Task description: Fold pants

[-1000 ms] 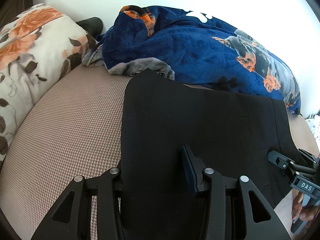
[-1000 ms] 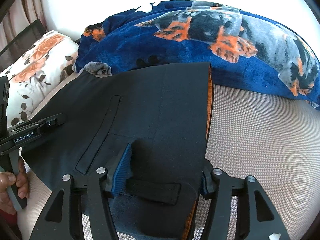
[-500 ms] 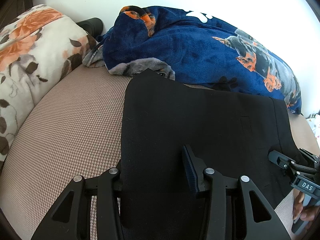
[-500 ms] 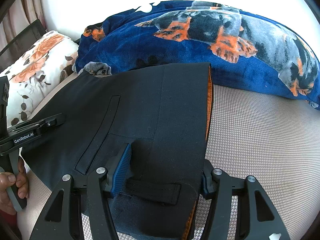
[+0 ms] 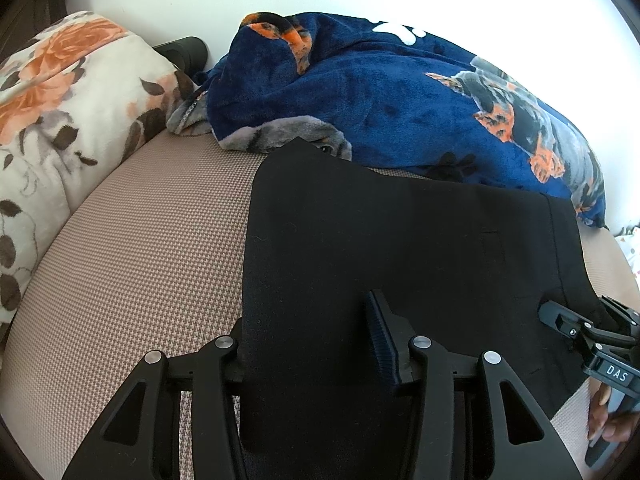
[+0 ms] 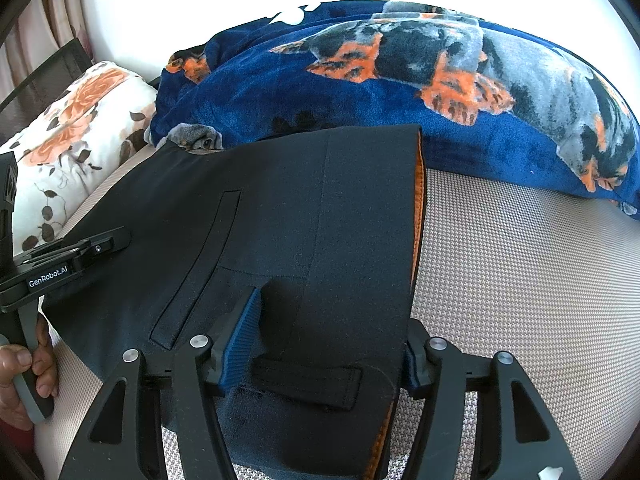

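Note:
Black pants [image 5: 400,248] lie folded flat on a beige woven bed surface [image 5: 152,248]. In the right wrist view the pants [image 6: 280,220] show a welt pocket, a belt loop and an orange inner waistband along the right edge. My left gripper [image 5: 312,340] has its jaws wide apart, straddling the near left edge of the fabric. My right gripper [image 6: 332,336] has its jaws wide apart around the waistband end. Each gripper also appears in the other's view, the right one [image 5: 588,336] and the left one [image 6: 68,256].
A blue fleece blanket with a dog print [image 5: 400,92] is bunched along the far edge, touching the pants. A floral pillow [image 5: 68,112] lies at the far left. A black cylinder [image 5: 184,50] sits by the white wall. Bare beige surface [image 6: 520,272] lies right of the pants.

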`<state>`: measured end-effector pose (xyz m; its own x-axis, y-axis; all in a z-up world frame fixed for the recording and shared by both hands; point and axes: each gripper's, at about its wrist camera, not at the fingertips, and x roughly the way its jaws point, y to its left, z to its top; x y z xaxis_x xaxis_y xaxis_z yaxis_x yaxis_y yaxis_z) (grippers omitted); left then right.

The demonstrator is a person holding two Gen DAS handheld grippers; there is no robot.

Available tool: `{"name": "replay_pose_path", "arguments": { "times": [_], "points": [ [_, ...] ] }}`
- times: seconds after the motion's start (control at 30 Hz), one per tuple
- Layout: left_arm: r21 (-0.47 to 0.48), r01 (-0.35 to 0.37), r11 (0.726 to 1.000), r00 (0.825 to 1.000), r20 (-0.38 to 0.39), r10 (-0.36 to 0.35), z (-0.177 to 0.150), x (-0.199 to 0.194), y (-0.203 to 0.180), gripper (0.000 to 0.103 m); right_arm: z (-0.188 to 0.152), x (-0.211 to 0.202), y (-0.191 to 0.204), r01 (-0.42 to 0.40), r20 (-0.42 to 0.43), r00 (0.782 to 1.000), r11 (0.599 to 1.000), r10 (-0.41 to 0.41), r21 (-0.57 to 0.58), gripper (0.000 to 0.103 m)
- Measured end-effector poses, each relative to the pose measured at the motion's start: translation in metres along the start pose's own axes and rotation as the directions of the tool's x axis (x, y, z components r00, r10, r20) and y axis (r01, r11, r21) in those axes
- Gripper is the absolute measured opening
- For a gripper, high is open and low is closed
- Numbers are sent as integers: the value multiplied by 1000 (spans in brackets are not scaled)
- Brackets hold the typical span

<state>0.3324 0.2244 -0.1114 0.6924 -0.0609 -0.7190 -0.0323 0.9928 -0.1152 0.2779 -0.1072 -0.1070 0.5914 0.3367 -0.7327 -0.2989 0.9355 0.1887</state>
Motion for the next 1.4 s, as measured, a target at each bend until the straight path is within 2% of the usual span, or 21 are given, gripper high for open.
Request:
{"name": "replay_pose_path", "arguments": {
  "times": [0.63, 0.7, 0.8, 0.9, 0.97, 1.07, 1.17, 1.27, 1.4],
  "points": [
    [9, -35, 999, 999, 0, 35, -1, -2, -5, 53, 1, 2, 0, 8, -3, 1000, 1000, -8, -7, 63],
    [15, -51, 999, 999, 1, 51, -1, -2, -5, 55, 1, 3, 0, 12, -3, 1000, 1000, -12, -8, 65],
    [24, -72, 997, 997, 8, 72, -2, -4, -8, 68, 2, 3, 0, 19, -4, 1000, 1000, -19, -9, 69],
    [39, -95, 995, 995, 29, 94, -3, -8, -11, 75, 2, 4, -1, 20, -5, 1000, 1000, -20, -4, 80],
    [51, -115, 992, 992, 50, 113, -4, -13, -14, 77, 2, 4, -1, -10, -13, 1000, 1000, 10, -7, 87],
    [71, -170, 983, 982, 100, 163, -6, -26, -19, 84, 1, -2, 2, -8, 9, 1000, 1000, 8, -23, 87],
    [50, -218, 975, 968, 143, 209, -11, -42, -18, 91, -1, -19, 0, 30, 76, 997, 1000, -30, 1, 87],
    [5, -225, 974, 962, 161, 221, -16, -64, -12, 93, -4, -41, -7, -5, 118, 993, 998, -3, 63, 87],
    [-27, -246, 969, 953, 179, 246, -20, -93, -14, 95, -6, -75, -2, -53, 147, 988, 997, 45, 52, 87]
  ]
}}
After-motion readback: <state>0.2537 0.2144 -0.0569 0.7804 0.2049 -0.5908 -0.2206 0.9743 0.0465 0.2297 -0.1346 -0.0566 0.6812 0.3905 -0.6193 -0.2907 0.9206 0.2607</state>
